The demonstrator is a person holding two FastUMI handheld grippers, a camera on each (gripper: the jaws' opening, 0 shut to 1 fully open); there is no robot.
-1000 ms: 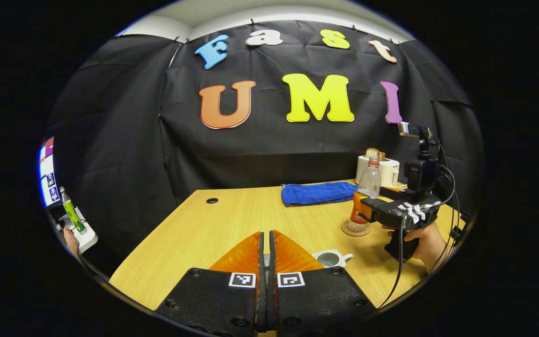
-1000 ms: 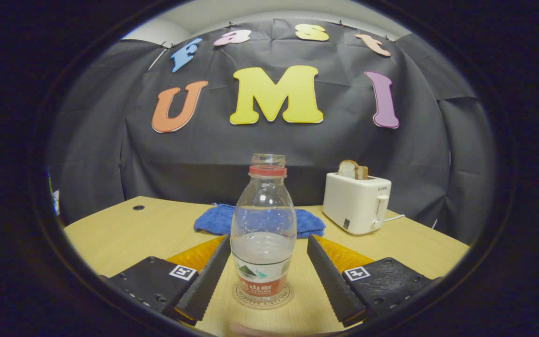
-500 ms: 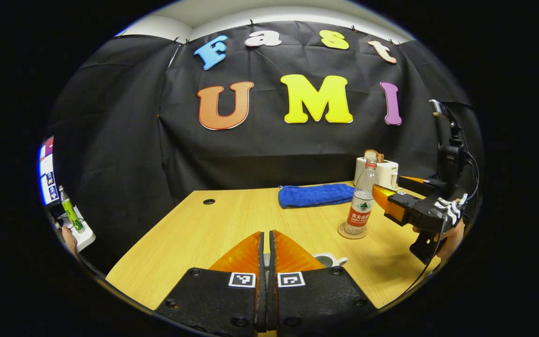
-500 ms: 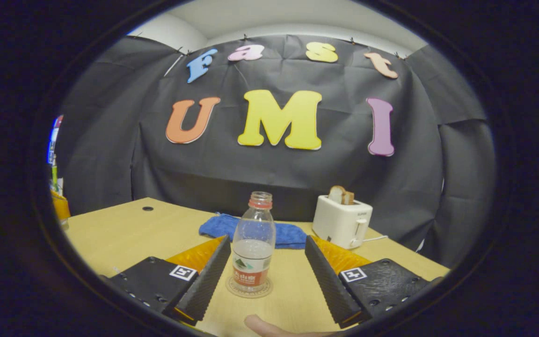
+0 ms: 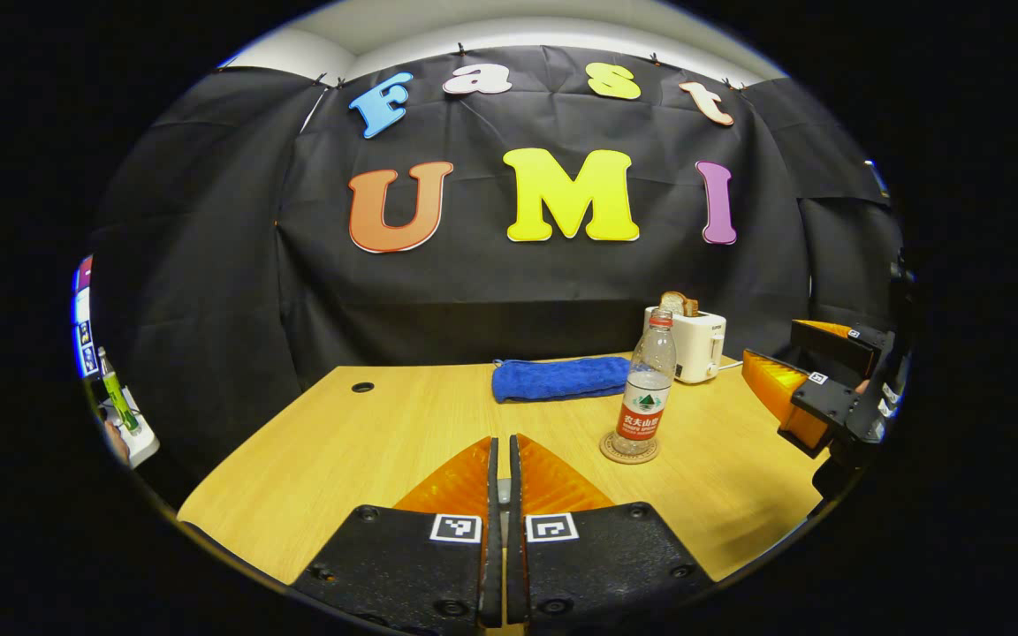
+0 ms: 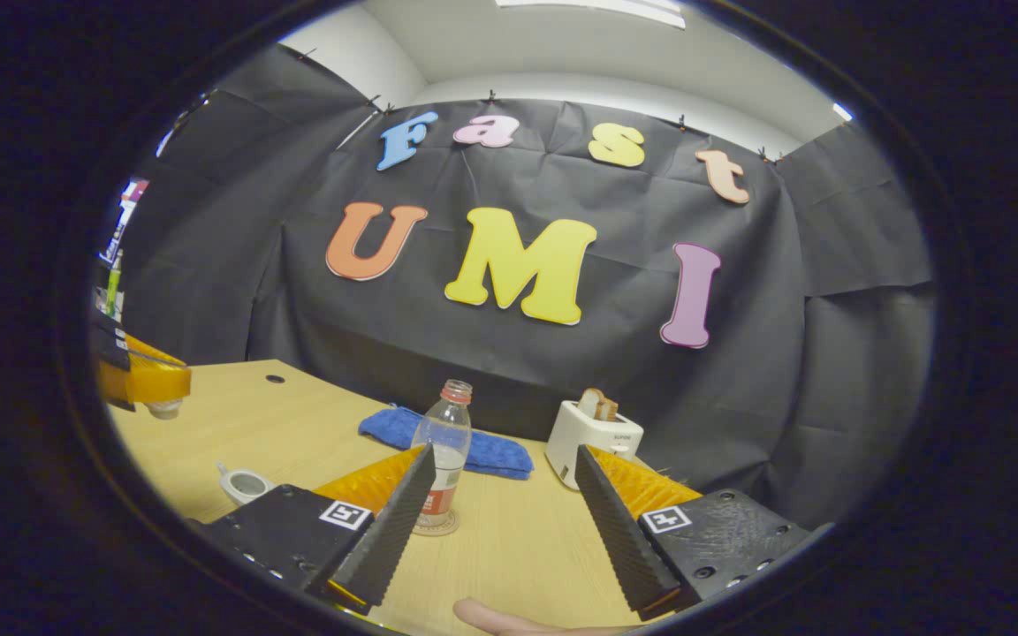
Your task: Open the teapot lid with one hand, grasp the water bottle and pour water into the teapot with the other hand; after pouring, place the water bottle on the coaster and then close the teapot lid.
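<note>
Booth table (image 5: 359,442), pouring job near its end: the water bottle (image 5: 647,389) stands upright on the coaster (image 5: 612,450), part full and uncapped, between the blue cloth (image 5: 558,378) and the toaster (image 5: 688,343). My right gripper (image 6: 504,499) hangs well apart from it with fingers spread wide and nothing between them.

My left gripper (image 5: 500,455) has its fingers pressed together. From the right gripper view I see a small pale piece tucked under its tips, which I take to be the teapot lid (image 6: 164,408), pinched and held above the table. The teapot (image 6: 244,484) sits open on the table, near the bottle and below and to the side of the lid.

I judge the bottle step done and closing the lid as the step in hand. The next move calls for me to carry the left gripper over the pot's mouth, lower the lid level until it seats, then part the fingers. I cannot see the pot from the left gripper view, so I must line up by the other one.
</note>
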